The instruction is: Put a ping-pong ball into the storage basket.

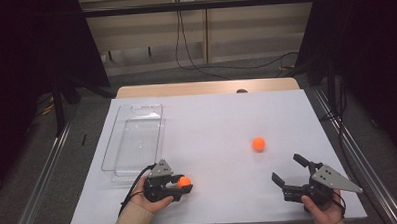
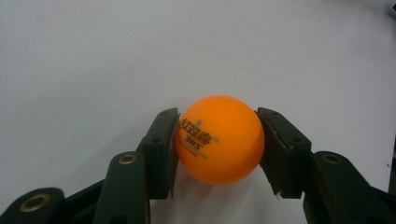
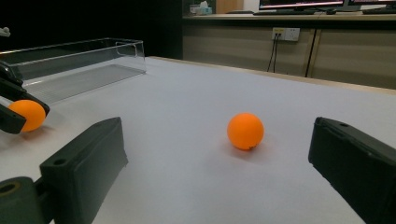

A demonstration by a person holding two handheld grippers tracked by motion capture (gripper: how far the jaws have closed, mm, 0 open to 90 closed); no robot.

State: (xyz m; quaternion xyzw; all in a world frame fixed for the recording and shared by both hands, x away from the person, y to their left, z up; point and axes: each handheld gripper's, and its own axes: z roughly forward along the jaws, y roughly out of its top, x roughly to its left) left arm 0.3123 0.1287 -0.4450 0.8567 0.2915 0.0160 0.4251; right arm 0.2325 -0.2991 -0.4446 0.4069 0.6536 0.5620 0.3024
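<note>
My left gripper is near the table's front left, shut on an orange ping-pong ball. In the left gripper view its jaws press both sides of that printed ball, which sits low over the white table. A second orange ball lies loose right of centre. My right gripper stands open at the front right, pointing toward that ball and a short way from it. Seen from the right gripper view, the loose ball rests ahead between the wide-apart jaws, and the held ball shows at the far left.
A clear plastic tray lies lengthwise along the left side of the white table, with nothing in it; its wall shows in the right gripper view. Cables hang off the far edge, and dark curtains flank both sides.
</note>
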